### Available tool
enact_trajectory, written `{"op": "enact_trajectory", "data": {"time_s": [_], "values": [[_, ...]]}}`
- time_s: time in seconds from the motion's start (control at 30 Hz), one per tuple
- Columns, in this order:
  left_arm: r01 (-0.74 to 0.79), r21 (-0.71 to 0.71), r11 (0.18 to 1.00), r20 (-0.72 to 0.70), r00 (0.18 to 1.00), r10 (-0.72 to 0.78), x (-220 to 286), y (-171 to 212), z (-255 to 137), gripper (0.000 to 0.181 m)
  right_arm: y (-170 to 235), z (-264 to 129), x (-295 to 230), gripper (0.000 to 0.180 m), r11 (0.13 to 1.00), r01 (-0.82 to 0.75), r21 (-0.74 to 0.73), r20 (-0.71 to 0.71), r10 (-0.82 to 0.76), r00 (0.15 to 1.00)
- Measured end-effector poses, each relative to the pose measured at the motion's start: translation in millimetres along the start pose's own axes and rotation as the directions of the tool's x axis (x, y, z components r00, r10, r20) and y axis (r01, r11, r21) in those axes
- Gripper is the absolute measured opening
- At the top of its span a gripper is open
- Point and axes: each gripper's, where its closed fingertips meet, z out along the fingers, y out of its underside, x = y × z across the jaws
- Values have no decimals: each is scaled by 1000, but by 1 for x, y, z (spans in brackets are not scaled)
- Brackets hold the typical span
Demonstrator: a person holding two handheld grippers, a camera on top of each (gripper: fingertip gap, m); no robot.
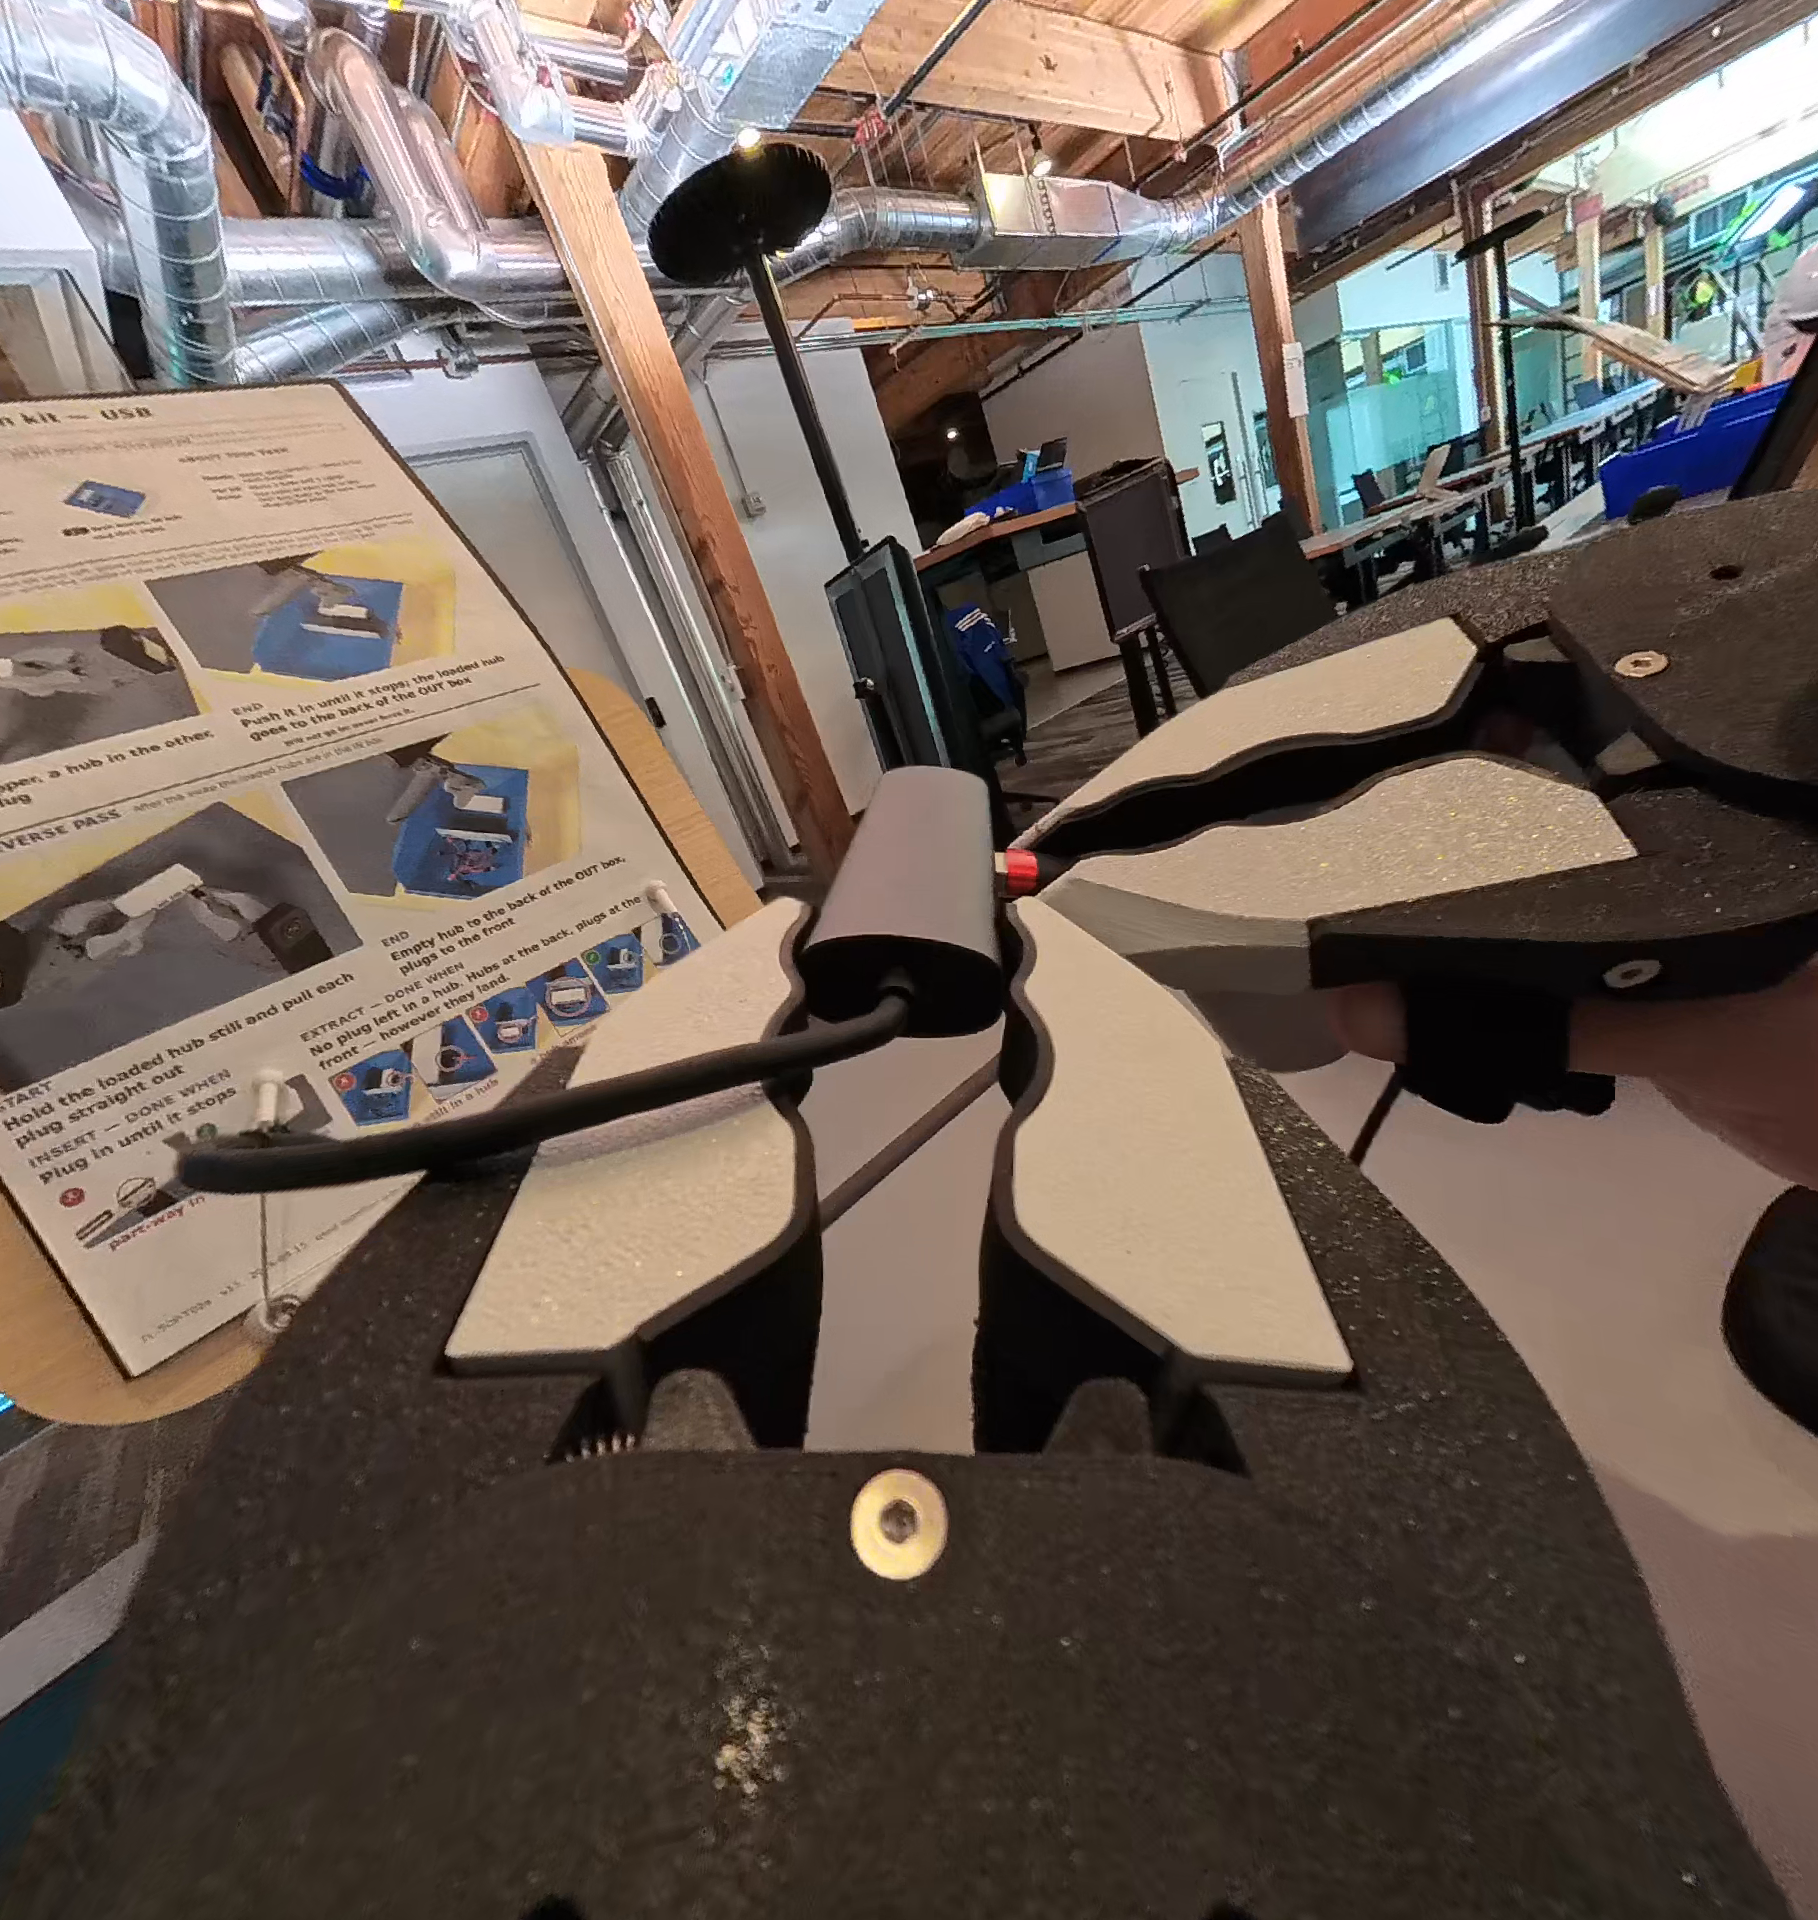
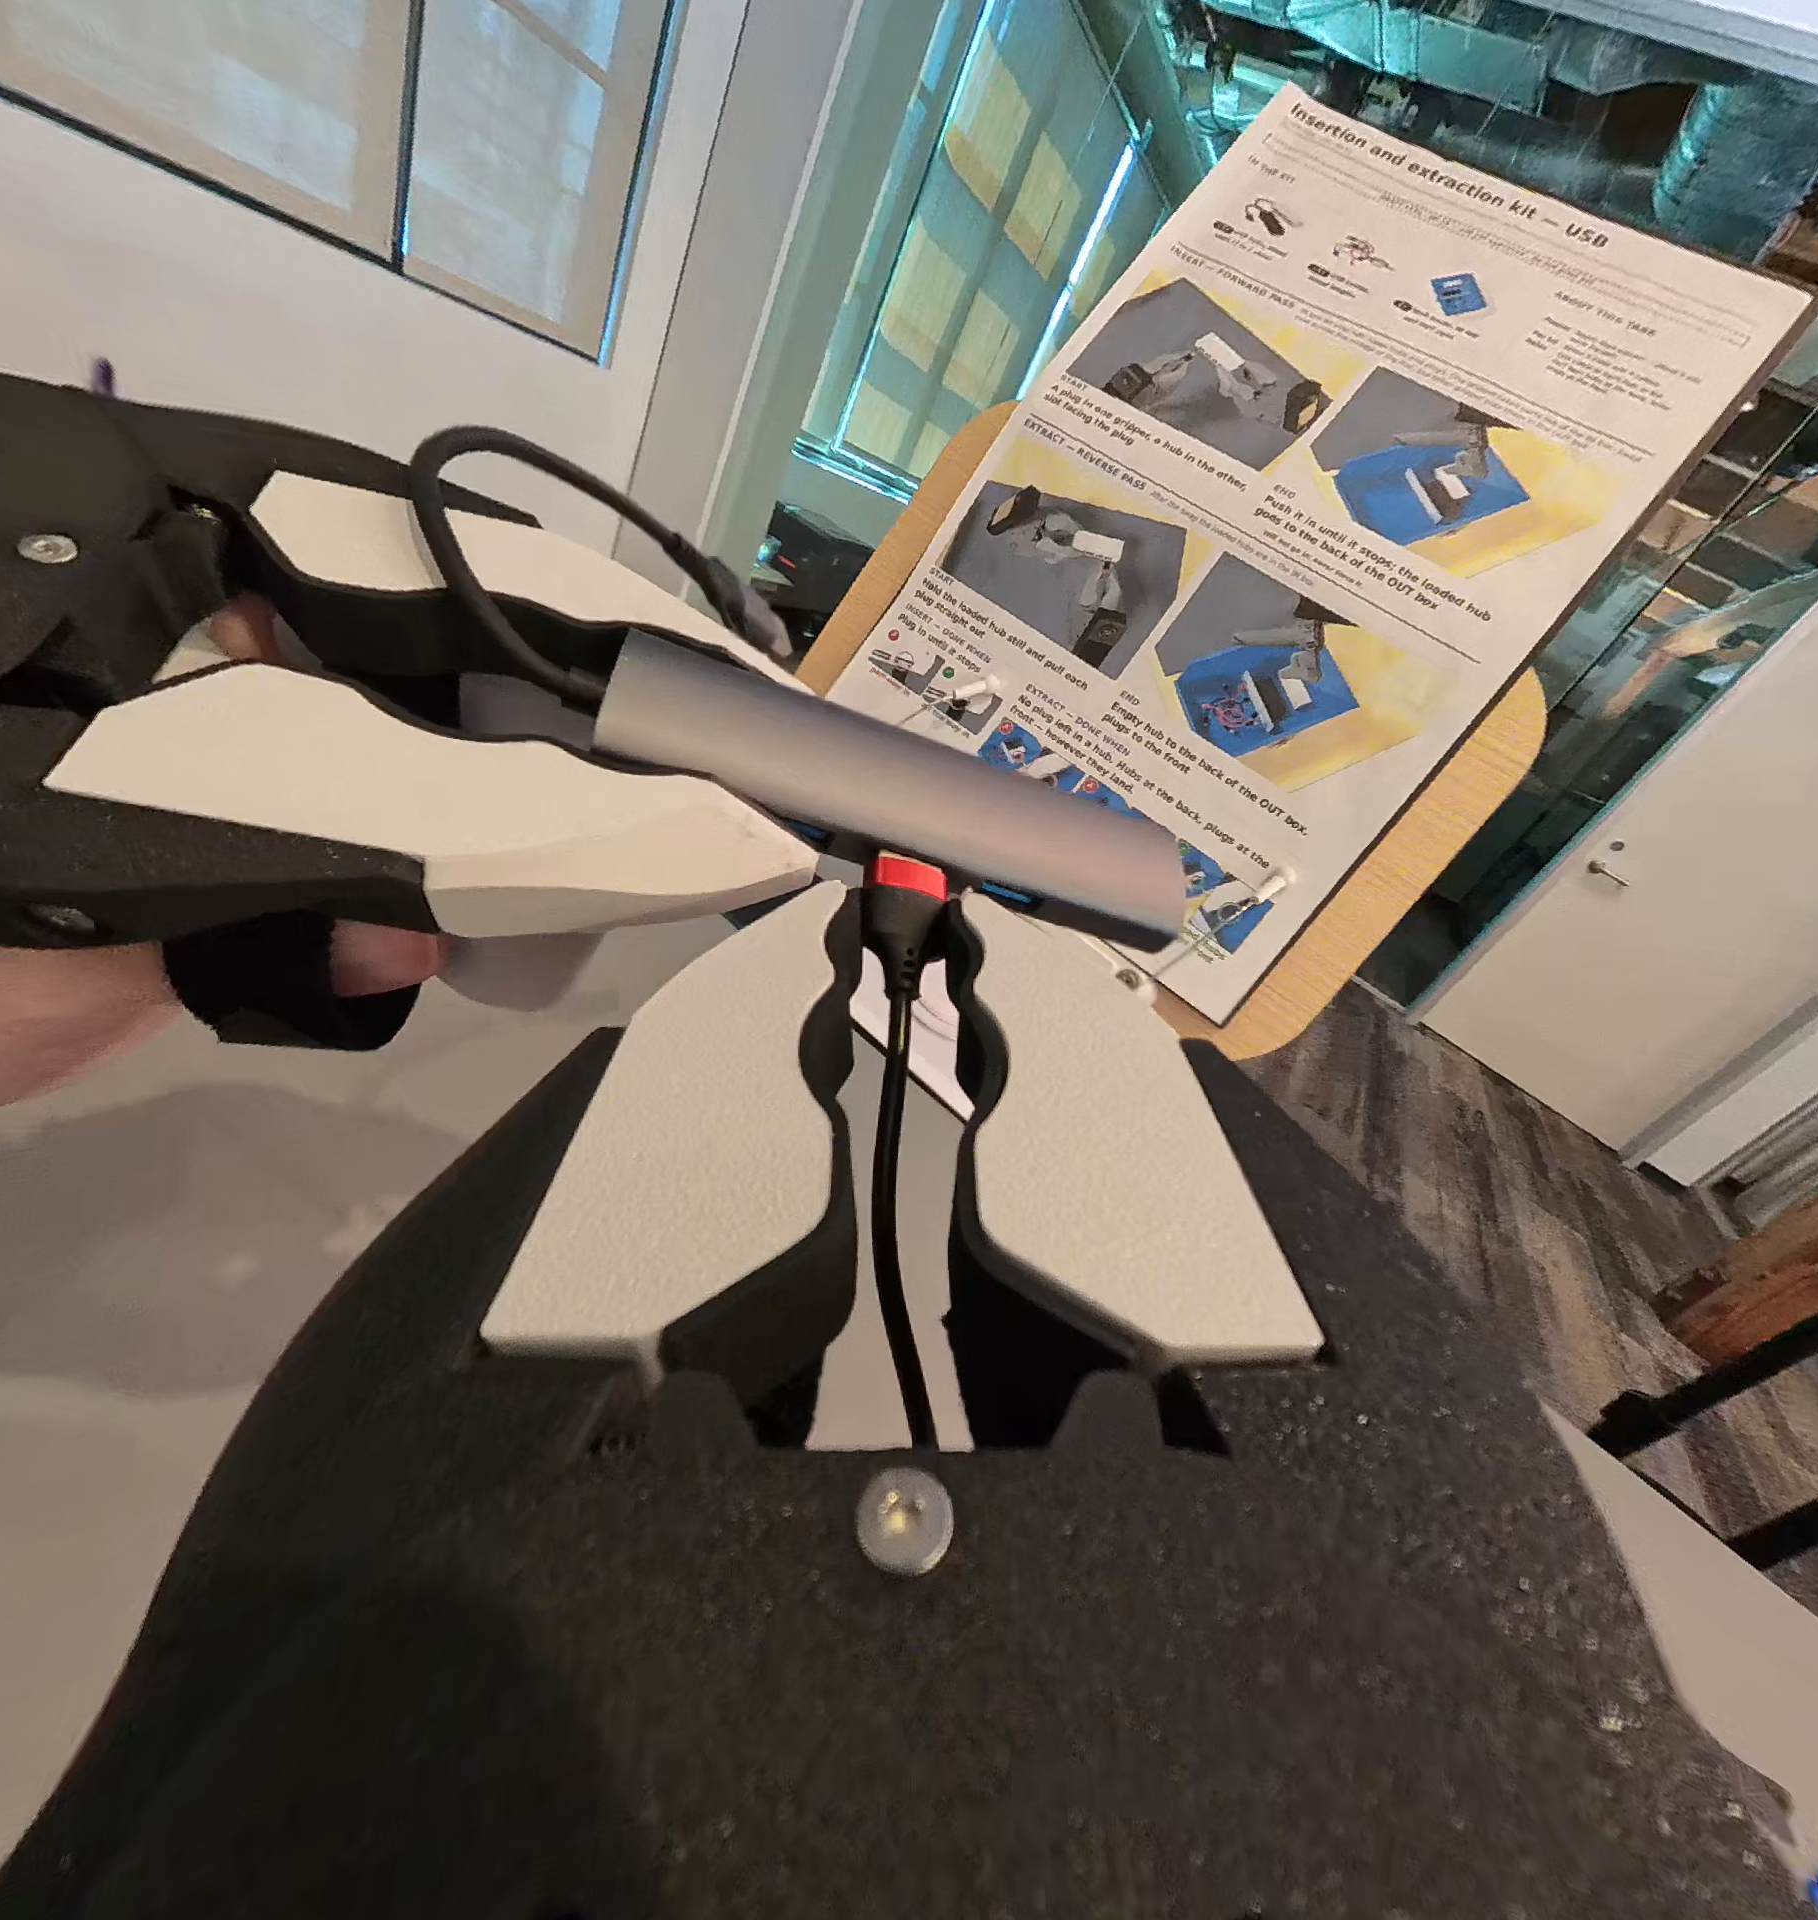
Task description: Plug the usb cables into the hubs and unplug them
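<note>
Timber beams and silver ducts (image 1: 365, 260) run overhead in a large open workshop, with desks and blue bins far back and grey carpet (image 2: 1507, 1143) underfoot. Nearer, a pale grey bench (image 2: 157, 1247) lies below both tools, and a printed instruction sheet (image 1: 209, 831) on a wooden board stands just behind the work.

Both tools are held up in the air above that bench. The left gripper (image 1: 905, 935) has its fingers (image 1: 676, 1091) clamped on the hub (image 1: 915, 883), a slim grey metal bar gripped near the end where its own black lead (image 1: 572, 1101) comes out and droops to the left. I judge the hub light and rigid, with a smooth skin that could slide in the pads if pushed endwise, so a hold across its flat sides near the middle seems safest.

The right gripper (image 2: 900, 914) has its fingers (image 2: 718, 1143) closed on the plug (image 2: 905, 883), a small black moulding with a red collar, which meets the hub's side at a right angle. Whether it is fully seated cannot be told. The plug body looks stiff and fit to take a straight push or pull; the thin black cable (image 2: 894, 1195) trailing back between the fingers is limp and should not bear the load. Any twist off axis could strain the port.
</note>
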Motion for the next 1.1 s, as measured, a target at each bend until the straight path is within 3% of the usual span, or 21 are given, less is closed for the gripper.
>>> {"op": "enact_trajectory", "data": {"time_s": [0.23,0.5,0.77,0.83,1.1], "values": [[-31,34,999,33,999,29,0,-7,-3,33,-7,-1,1,20,989,-120,84,5,120,993],[-26,62,998,41,999,24,1,-12,-5,33,-11,-2,-4,15,938,-309,158,126,292,948],[-31,-32,999,22,999,32,1,-1,1,33,3,3,-1,15,972,-218,87,103,209,973],[-34,-31,999,28,999,35,1,-2,1,41,6,3,2,14,978,-198,67,93,192,977],[-33,-26,999,-8,999,32,4,-2,1,40,11,5,2,14,997,-78,16,51,77,996]]}}
